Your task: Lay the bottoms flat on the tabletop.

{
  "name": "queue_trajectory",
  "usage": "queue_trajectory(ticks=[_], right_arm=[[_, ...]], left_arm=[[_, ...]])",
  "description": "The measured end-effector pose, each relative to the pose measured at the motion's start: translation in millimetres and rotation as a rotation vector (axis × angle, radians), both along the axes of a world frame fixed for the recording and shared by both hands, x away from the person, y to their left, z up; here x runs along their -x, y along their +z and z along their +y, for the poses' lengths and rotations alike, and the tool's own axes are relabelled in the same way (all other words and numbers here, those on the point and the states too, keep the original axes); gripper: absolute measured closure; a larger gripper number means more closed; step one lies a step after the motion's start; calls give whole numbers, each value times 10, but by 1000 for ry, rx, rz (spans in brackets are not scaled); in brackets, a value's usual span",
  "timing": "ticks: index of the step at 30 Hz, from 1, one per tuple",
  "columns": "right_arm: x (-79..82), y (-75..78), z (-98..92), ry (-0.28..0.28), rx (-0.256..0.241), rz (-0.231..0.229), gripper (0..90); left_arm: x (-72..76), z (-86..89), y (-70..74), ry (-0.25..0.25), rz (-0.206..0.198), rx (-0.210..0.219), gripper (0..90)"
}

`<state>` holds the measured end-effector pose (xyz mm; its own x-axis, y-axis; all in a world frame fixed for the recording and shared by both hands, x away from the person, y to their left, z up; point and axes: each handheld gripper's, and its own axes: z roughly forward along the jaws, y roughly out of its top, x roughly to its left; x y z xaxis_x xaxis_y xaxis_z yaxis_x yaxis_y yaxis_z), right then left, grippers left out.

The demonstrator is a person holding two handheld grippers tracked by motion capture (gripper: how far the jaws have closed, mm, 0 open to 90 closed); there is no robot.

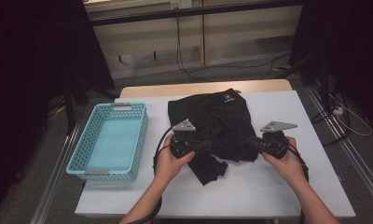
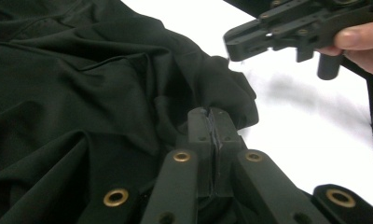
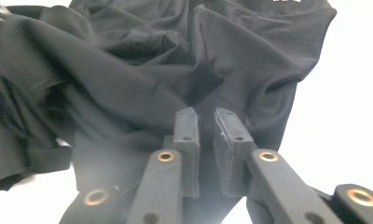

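Turquoise plastic basket point(image 1: 111, 140) sits way off on the far left, well apart from the left gripper point(image 1: 208, 146) and with nothing in it that I can see. Moving right, the left hand point(image 1: 171, 161) has that gripper lying low on the white table point(image 1: 287, 186), jaws pointing toward the middle and right into the black garment point(image 1: 217, 122). In the left gripper view its pads point(image 2: 199, 127) are pressed flat against each other with only a thin seam between them, and the cloth is bunched up around and just past the tips; looks like a fold might be pinched in there, but I honestly can't tell whether fabric is actually inside or just crowding the tips. The garment itself is a crumpled heap spread between the two grippers and stretching away from them up the table, small white logo near its far edge, one ragged corner hanging down toward the person just beside the left fingers. Further right, the right hand point(image 1: 287, 161) holds the right gripper point(image 1: 251, 141) aimed back at the cloth's right edge. In the right gripper view those pads point(image 3: 231, 133) stand a narrow gap apart, nothing clamped between them, with dark fabric lying directly beyond and under the tips.
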<state>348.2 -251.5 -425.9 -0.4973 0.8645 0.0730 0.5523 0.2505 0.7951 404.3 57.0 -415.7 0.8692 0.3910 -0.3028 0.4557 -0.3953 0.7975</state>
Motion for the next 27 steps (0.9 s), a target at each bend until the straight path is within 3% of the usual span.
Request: queue_trajectory(ticks=[7, 10, 12, 16, 19, 21, 23, 27], right_arm=[[122, 40, 52, 29, -20, -11, 702], [96, 2, 135, 33, -27, 3, 619], [56, -31, 216, 32, -7, 10, 541], [-40, -94, 325, 18, 4, 25, 494], [-94, -163, 378, 17, 12, 46, 495], [-119, -220, 399, 21, -2, 84, 506], [-117, -252, 407, 31, 31, 94, 551], [-85, -251, 370, 57, 38, 99, 748]], left_arm=[[-9, -18, -43, -1, 6, -8, 886], [-9, -32, -52, -5, 10, -9, 885], [-8, -37, -54, -7, 9, -13, 885], [-5, -39, -57, -7, 11, -10, 884], [13, -60, -63, -17, 16, -10, 884], [27, -79, -67, -20, 16, -5, 883], [40, -93, -57, -26, 13, -8, 883], [45, -85, -26, -24, 5, 2, 883]])
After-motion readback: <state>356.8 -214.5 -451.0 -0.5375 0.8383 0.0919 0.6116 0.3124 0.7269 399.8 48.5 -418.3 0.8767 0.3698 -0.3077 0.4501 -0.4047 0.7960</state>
